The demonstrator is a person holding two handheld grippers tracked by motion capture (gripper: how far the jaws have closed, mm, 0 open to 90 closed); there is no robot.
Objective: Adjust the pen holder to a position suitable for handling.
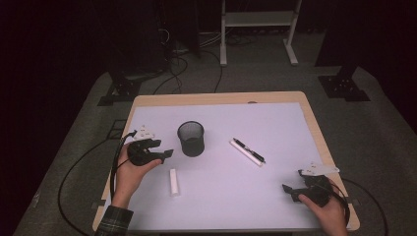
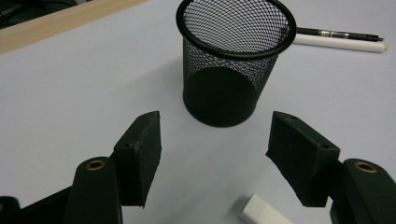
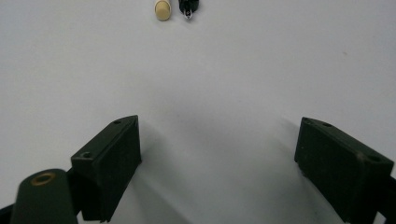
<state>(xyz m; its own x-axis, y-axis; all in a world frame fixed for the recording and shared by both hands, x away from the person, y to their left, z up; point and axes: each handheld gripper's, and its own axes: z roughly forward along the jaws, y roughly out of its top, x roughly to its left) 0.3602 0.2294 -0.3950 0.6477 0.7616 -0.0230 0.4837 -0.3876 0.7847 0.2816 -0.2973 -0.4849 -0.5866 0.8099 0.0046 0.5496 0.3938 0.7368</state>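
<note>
Mesh cup (image 2: 236, 65) near left gripper (image 2: 215, 154)

The left tool (image 2: 212, 154) is seen from behind with its two black jaws spread wide and nothing between them. Just beyond the jaws a black mesh cup (image 2: 233, 60) stands upright on the pale desk (image 2: 70, 93), its inside seen to be empty. Behind the cup, to the right, a black pen (image 2: 341, 34) and a white stick (image 2: 341, 43) lie side by side. A white block (image 2: 264, 213) is cut off near the right jaw. A wooden desk edge (image 2: 60, 21) is seen at upper left.
</note>
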